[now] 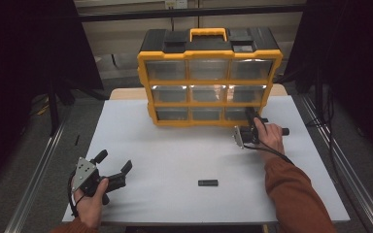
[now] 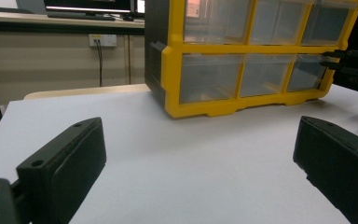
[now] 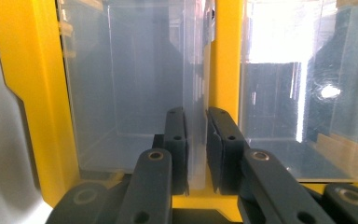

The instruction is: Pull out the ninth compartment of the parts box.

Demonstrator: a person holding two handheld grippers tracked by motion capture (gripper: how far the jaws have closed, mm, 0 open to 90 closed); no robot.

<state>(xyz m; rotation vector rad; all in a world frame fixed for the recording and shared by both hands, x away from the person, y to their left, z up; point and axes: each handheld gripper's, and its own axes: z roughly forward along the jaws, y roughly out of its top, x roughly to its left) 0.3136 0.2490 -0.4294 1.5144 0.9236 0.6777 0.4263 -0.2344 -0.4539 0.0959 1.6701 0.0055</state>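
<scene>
At bottom-right drawer [image 3: 135, 93], right hand-held gripper [image 3: 196, 140] clamped, handle obscured

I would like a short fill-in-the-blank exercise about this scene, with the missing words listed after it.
1. The organizer has a frame of ____ colour.
2. Its clear drawers stand in ____ rows.
3. The right gripper pinches the handle of a drawer in the ____ row.
4. The left gripper has its jaws ____.

Missing words: yellow; three; bottom; open

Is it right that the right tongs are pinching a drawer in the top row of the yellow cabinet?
Not the top row. In the high view the right tongs pinch the bottom-right drawer of the cabinet.
</scene>
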